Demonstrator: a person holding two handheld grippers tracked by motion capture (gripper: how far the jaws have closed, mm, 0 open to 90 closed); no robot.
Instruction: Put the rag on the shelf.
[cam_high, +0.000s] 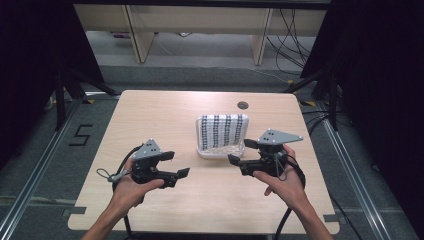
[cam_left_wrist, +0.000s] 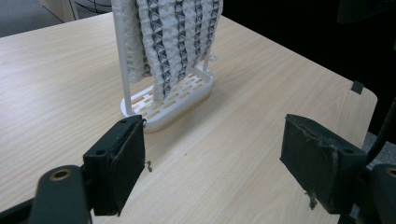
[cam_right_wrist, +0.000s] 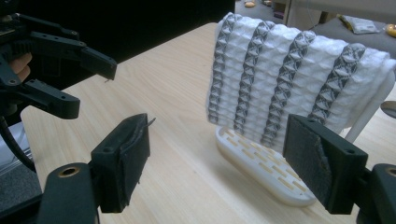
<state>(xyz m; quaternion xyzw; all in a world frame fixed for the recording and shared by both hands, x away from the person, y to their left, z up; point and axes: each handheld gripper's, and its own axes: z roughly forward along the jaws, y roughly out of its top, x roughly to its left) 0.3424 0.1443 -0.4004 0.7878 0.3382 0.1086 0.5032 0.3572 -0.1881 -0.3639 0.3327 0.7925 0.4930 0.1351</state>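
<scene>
In the high view the left gripper (cam_high: 176, 164) and the right gripper (cam_high: 240, 151) hover low over the near half of the pale wooden table (cam_high: 150, 115), each in a hand, jaws spread wide with nothing between them. Between and just beyond them stands the white slotted plastic rack (cam_high: 216, 153), a white waffle-weave towel with dark stripes (cam_high: 222, 130) draped over its frame.

The left gripper view adds the rack's slotted base (cam_left_wrist: 175, 95) and thin upright post, the towel (cam_left_wrist: 173, 32) hanging down to it, and a small dark speck on the wood near the left pad. The right gripper view shows the towel's (cam_right_wrist: 299, 79) broad striped face, with the left gripper (cam_right_wrist: 88, 81) off to its side.

Nothing lies between grippers and rack. Farther off are a cable hole (cam_high: 243, 105) in the table, grey floor, pale furniture legs (cam_high: 137, 35) and loose cables (cam_high: 290, 40).
</scene>
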